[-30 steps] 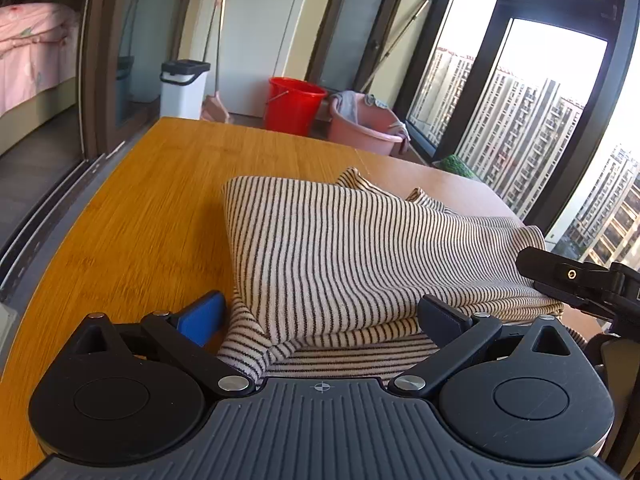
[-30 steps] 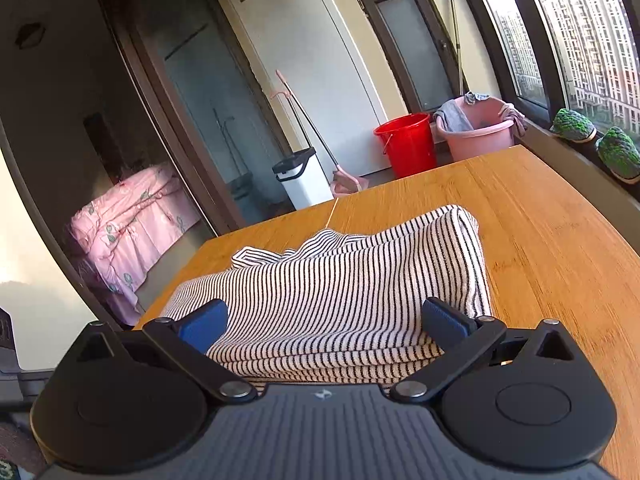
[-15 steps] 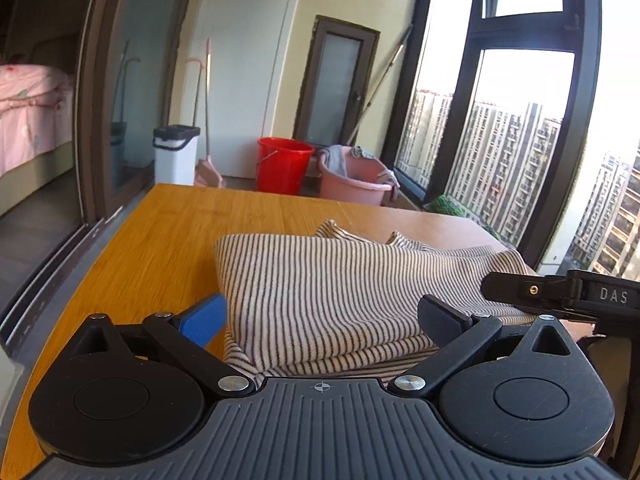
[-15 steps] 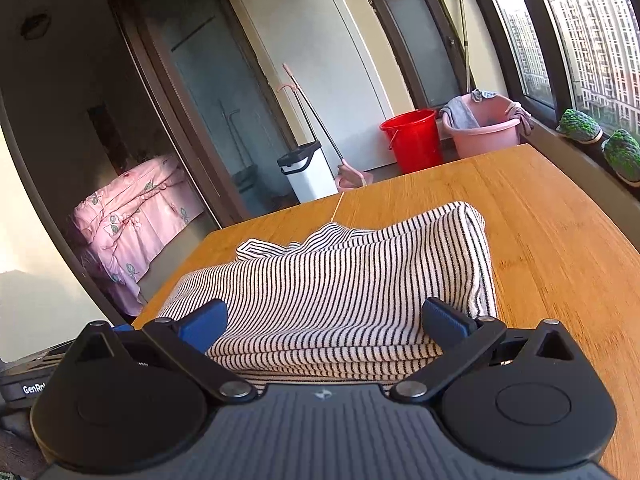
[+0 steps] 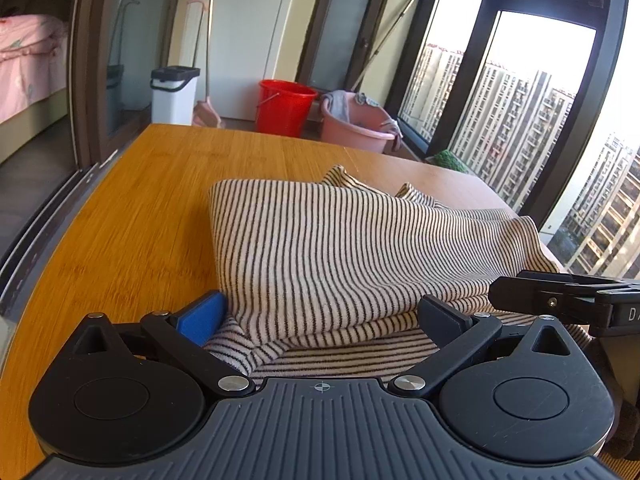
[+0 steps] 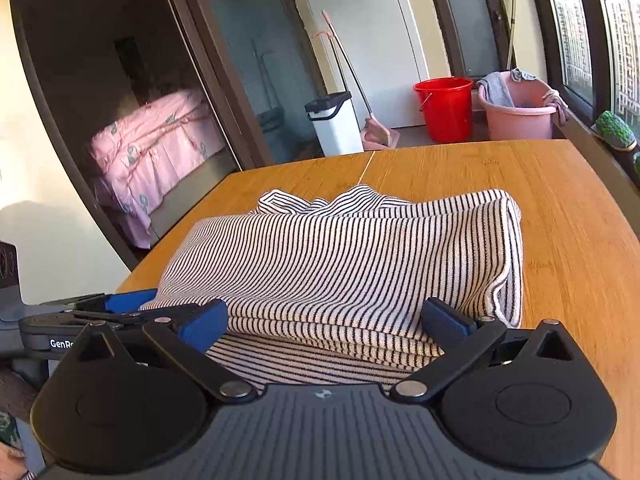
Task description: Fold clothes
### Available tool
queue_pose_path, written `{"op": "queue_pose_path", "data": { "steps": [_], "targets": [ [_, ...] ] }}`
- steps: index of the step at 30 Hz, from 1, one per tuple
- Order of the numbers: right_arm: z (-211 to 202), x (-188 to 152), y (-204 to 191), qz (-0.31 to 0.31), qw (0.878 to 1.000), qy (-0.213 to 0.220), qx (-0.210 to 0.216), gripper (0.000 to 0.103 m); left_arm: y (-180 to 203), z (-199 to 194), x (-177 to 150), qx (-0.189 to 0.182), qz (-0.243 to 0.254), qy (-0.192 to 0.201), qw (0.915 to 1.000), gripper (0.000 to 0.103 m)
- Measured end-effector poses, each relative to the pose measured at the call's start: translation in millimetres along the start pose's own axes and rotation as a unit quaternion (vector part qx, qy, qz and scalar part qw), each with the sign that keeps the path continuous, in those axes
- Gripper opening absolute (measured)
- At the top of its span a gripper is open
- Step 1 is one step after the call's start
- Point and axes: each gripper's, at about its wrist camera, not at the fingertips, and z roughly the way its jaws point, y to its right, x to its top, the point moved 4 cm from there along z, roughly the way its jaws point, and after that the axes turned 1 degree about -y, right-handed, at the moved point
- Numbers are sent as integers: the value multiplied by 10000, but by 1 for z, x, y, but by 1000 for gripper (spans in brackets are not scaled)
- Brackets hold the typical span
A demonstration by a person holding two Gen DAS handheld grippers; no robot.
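A striped black-and-white garment (image 5: pixel 344 248) lies folded in several layers on the wooden table (image 5: pixel 132 216). It also shows in the right wrist view (image 6: pixel 360 256). My left gripper (image 5: pixel 320 316) is open, its fingers either side of the garment's near left edge. My right gripper (image 6: pixel 328 320) is open, its fingers either side of the near right edge. The right gripper shows at the right of the left wrist view (image 5: pixel 560 300); the left gripper shows at the left of the right wrist view (image 6: pixel 92 312). Neither holds cloth.
Beyond the table's far edge stand a red bucket (image 5: pixel 284 108), a pink basin (image 5: pixel 356 124) with cloths, and a white bin (image 5: pixel 174 94). Tall windows (image 5: pixel 520 128) run along the right. A pink bed (image 6: pixel 160 148) lies behind a glass door.
Both grippers stay open at the garment's near edge. The right wrist view has swung, showing more of the table's far right side. The garment has not moved.
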Motion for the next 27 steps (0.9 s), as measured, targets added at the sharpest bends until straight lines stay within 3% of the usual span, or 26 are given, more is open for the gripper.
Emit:
{"op": "queue_pose_path", "data": {
  "steps": [3, 5, 7, 9, 10, 15, 17, 18, 19, 21, 24, 27],
  "targets": [
    [-31, 14, -8, -193, 9981, 577, -132, 103, -2, -3, -2, -4, -69, 37, 10000, 103],
    [-42, 18, -13, -657, 9935, 784, -497, 102, -3, -4, -1, 24, -85, 62, 9999, 103],
    [-35, 15, -9, -748, 9932, 523, -729, 77, -1, -10, 4, 155, -38, 212, 9996, 103],
    [-18, 4, 5, -532, 9959, 26, -737, 62, 8, -23, 9, 141, 148, 473, 9987, 103],
    [-10, -1, 11, -470, 9959, -157, -760, 59, 13, -26, 11, 91, 221, 547, 9982, 103],
    [-13, 11, 3, -732, 9942, -59, -783, 59, 33, -23, 17, -630, 475, 353, 9963, 103],
    [-16, 23, -1, -821, 9923, 188, -912, 59, 31, -9, 13, -634, 445, 58, 9970, 103],
    [-11, 26, 4, -728, 9926, 116, -969, 59, 27, -1, 10, -603, 386, -108, 9974, 103],
    [-6, 28, 9, -636, 9927, 27, -1029, 63, 25, 3, 6, -573, 428, -100, 9974, 103],
    [16, 18, 23, -541, 9902, -544, -1168, 64, 24, 5, -1, -525, 582, -5, 9969, 103],
    [16, 27, 11, -971, 9876, -468, -1142, 64, 26, 6, -4, -477, 659, 20, 9967, 103],
    [19, 60, -5, -1056, 9914, -132, -762, 70, 29, 4, -7, -447, 697, 34, 9966, 103]
  ]
}}
